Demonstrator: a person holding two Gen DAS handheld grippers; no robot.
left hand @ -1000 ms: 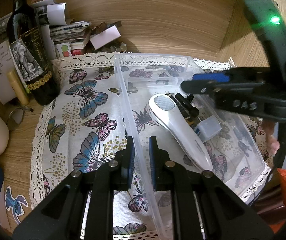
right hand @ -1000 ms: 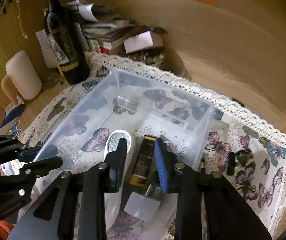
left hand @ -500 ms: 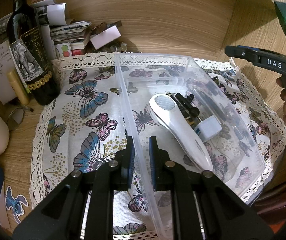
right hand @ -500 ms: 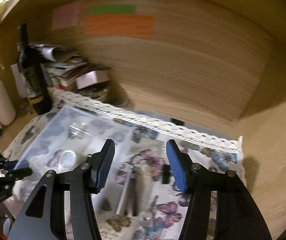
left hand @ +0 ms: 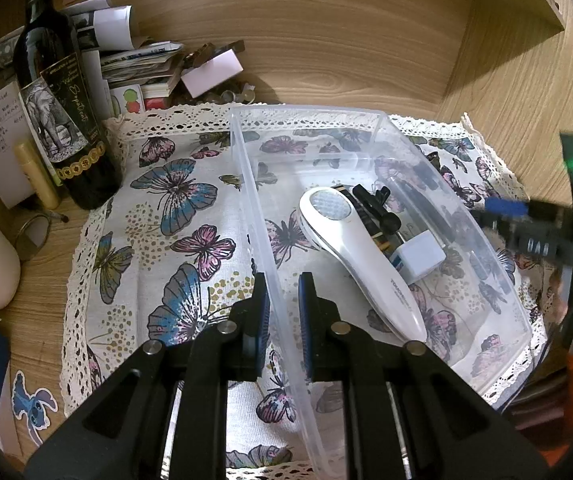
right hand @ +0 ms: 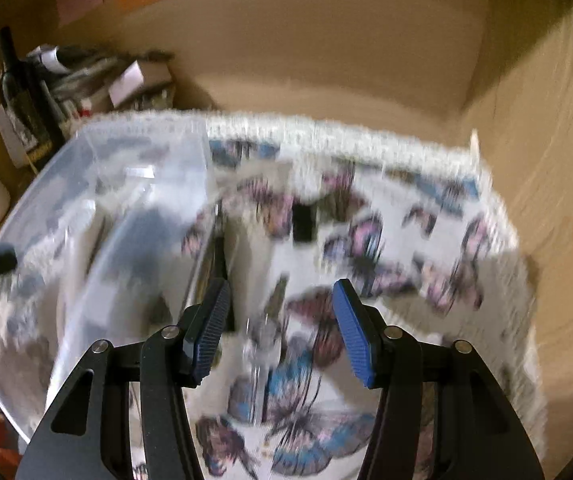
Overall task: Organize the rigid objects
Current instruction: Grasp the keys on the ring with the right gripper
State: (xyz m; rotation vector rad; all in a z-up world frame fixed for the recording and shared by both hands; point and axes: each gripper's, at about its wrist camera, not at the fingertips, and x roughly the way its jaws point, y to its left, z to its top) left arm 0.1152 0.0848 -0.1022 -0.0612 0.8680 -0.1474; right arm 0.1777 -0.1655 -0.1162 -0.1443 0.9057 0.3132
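Clear plastic bin sits on the butterfly cloth in the middle of the left wrist view, and the left gripper at lower centre has its blue pads squeezed onto the bin's near side wall. Inside the bin there's a white handheld device lying diagonally, a small white cube right beside it, plus some black bits I can't make out. The right gripper is a blur in its own view; its fingers have just been opening and now stand apart with nothing between them, over the cloth to the right of the bin. A dark wine bottle stands at the upper left, just off the cloth.
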